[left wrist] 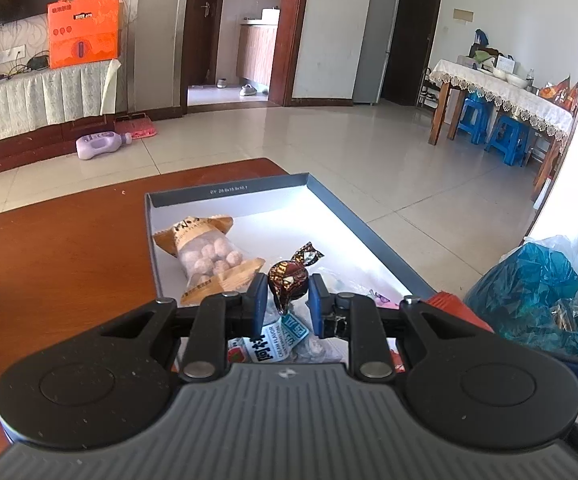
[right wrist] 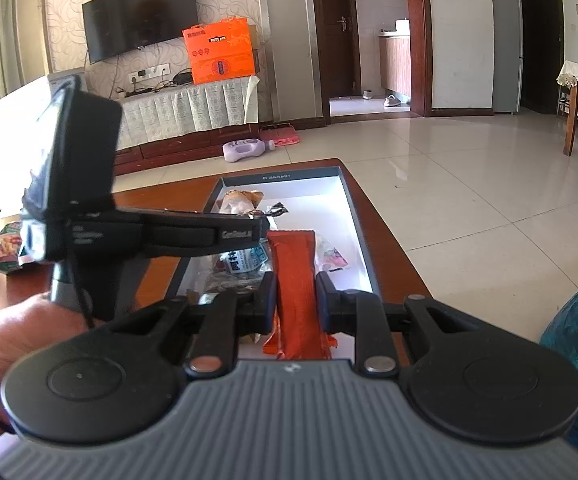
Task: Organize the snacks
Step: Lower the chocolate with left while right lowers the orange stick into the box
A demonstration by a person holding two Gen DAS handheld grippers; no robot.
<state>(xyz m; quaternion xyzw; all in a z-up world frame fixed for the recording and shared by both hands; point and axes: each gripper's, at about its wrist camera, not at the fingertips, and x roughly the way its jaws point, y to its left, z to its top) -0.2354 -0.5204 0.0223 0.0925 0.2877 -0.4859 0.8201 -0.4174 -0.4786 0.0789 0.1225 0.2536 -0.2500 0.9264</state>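
Wooden table [left wrist: 69, 240] in a tiled living room. Left gripper [left wrist: 287, 298] clamped on brown twist-wrapped candy [left wrist: 289, 276], held over the grey box [left wrist: 369, 224]. Right gripper [right wrist: 296, 298] clamped on an orange snack bar [right wrist: 295, 280], at the box's near end. Inside the box: bag of round snacks [left wrist: 209, 256] at the far left, blue-white packet [left wrist: 285, 338] under the left gripper. Hand [right wrist: 21, 340] on the left gripper's handle.

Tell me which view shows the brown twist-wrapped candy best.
The left wrist view: the brown twist-wrapped candy sits close up, pinched between the left gripper fingers over the tray. In the right wrist view only its far twisted end peeks past the left gripper's finger.
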